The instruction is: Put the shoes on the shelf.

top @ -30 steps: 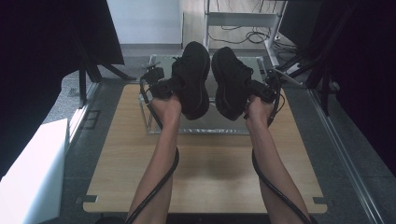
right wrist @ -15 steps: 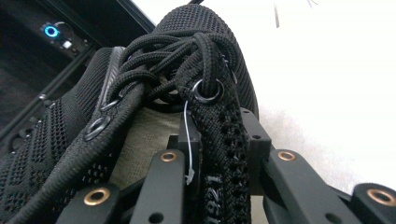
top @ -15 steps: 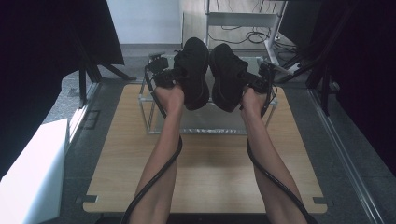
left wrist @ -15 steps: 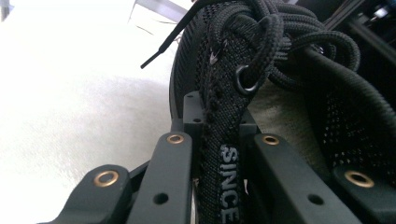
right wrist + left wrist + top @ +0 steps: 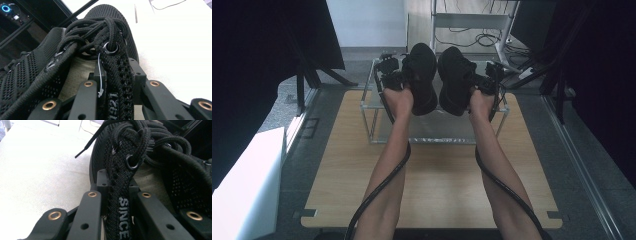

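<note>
left gripper (image 5: 117, 202) clamps left shoe (image 5: 422, 75) collar; right gripper (image 5: 116, 87) clamps right shoe (image 5: 455, 77); soles hidden.

We see a wooden table (image 5: 432, 195) with a wire-framed rack (image 5: 437, 131) standing on its far half. Two shoes sit side by side above the rack's top shelf: left shoe (image 5: 422, 75) to the left, right shoe (image 5: 456, 79) to the right, close together, toes pointing away from us. The left gripper (image 5: 398, 77) is on the outer left side of the left shoe, the right gripper (image 5: 484, 82) on the outer right side of the right shoe. In each gripper view, the shoe's collar edge stands between the two jaws. Both forearms run from the near table edge to the rack. A cart (image 5: 472, 22) stands on the floor behind the table.
</note>
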A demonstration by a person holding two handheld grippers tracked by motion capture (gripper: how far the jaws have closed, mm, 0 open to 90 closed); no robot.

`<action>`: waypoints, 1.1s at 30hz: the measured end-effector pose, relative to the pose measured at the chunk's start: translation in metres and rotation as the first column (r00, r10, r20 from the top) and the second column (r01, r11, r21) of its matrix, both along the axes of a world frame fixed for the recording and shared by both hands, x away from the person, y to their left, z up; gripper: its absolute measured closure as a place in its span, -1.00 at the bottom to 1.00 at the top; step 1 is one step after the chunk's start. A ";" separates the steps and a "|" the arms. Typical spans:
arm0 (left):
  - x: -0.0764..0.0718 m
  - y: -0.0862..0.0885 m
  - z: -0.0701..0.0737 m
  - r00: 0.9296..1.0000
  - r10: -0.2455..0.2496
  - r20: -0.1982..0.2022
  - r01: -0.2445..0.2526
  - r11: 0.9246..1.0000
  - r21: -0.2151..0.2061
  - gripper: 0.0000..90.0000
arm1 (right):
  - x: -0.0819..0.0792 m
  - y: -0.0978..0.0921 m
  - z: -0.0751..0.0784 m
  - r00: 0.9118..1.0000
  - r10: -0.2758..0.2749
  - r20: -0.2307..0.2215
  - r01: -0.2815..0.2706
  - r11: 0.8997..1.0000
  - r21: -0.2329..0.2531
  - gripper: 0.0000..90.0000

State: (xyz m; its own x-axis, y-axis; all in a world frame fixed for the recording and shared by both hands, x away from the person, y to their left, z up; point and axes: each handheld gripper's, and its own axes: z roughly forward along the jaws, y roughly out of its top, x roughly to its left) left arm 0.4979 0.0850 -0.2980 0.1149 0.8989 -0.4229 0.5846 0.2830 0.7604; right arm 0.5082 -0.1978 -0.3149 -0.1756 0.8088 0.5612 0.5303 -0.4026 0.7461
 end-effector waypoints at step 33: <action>-0.028 0.023 -0.004 0.973 -0.211 0.092 0.223 0.961 -0.165 0.24 | -0.020 -0.020 -0.007 0.974 0.189 0.125 -0.212 0.954 0.211 0.08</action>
